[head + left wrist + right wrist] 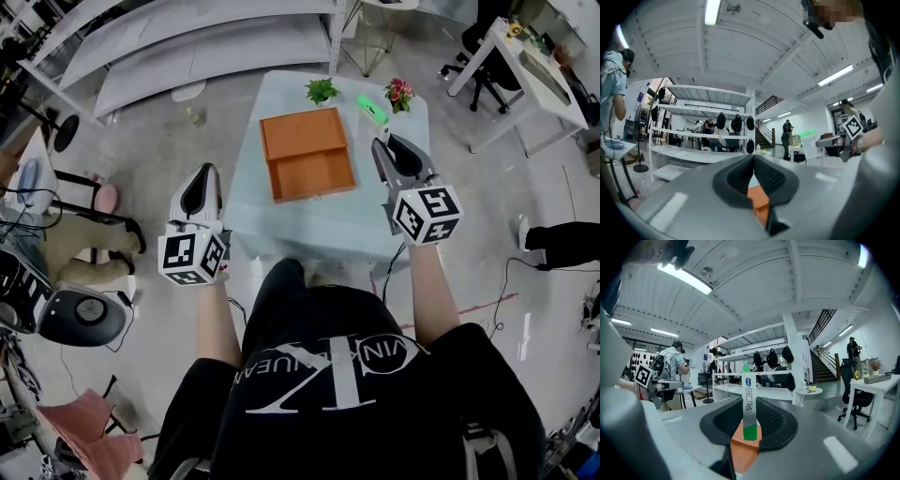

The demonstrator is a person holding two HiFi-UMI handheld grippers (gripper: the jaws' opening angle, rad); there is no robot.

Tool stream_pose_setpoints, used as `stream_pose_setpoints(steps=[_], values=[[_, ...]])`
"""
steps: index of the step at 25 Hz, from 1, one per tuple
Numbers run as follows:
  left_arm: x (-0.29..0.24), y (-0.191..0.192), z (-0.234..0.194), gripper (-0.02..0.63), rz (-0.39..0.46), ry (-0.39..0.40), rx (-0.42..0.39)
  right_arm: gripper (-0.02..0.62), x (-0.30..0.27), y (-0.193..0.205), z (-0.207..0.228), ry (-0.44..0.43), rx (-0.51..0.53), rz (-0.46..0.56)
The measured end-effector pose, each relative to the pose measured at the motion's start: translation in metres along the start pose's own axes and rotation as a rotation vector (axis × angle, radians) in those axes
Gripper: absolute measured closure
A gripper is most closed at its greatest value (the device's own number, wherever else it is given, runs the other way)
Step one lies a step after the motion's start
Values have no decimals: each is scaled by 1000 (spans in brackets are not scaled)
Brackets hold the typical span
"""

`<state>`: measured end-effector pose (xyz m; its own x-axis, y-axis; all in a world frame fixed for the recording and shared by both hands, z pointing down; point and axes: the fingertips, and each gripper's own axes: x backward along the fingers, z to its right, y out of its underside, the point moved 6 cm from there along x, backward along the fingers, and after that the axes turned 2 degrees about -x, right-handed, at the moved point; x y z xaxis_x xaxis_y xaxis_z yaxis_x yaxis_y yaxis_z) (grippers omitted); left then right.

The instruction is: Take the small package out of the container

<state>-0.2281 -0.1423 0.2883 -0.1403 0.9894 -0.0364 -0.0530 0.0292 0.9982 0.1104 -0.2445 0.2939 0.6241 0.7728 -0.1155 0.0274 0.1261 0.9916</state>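
- Bright, even indoor light; tubes [711,11] overhead flare white in both gripper views
- Shadows on the floor [169,150] are soft and faint
- Gripper views bow hard at the edges; corners black; head view sharp, mildly bowed

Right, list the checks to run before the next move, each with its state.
1. Grip: the right gripper clamps the small package upright between its pads: ok.
2. Position: the small package is outside the orange container: ok.
3. Contents: nothing else shows in the orange container: ok.
4. Other hand: the left gripper is shut and empty: ok.
5. Space: bare table in front of the container: ok.
6. Grip firmness: cannot tell.
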Motion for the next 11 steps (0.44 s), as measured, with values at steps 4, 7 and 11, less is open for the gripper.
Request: stream_pose_setpoints(steps=[4, 7, 11], values=[[-2, -2, 1, 606, 6, -1, 1, 506, 3, -3, 3, 8, -8, 10], [-2, -4, 2, 606, 8, 2, 4, 506, 5, -4, 5, 12, -15, 14], [1, -5, 4, 606, 9, 6, 4, 505, 11, -4, 5, 15, -33, 24]])
